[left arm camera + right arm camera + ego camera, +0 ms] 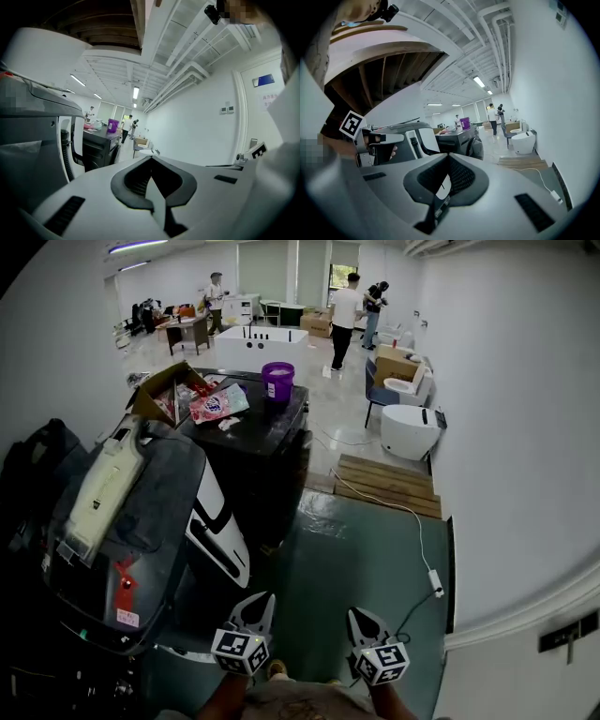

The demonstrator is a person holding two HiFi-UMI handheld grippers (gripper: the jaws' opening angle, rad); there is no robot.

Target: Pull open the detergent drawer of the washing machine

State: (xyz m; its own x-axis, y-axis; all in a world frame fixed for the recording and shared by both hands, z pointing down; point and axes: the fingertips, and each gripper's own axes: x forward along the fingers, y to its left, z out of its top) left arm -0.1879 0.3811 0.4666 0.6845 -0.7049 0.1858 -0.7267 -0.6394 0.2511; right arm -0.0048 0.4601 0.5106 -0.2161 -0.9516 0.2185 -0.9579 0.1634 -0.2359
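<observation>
Two grippers (259, 602) (360, 616), two washers (155, 512) (255, 451), three people (216, 298) (345, 315) (375, 304) (far off), one bucket (277, 381).

- A wooden pallet (389, 486) is laid on the floor (347, 563) against the right wall, with a white cable (417, 526) trailed beside it.
- A long cream object (103, 488) is laid lengthwise on the near washing machine top (167, 486).
- A purple bucket (277, 381) is stood at the far edge of the far machine top (267, 423).

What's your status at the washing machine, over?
Left gripper and right gripper shut, empty, held low. Washing machine at left, untouched; drawer not made out. White cable on floor, right side.
</observation>
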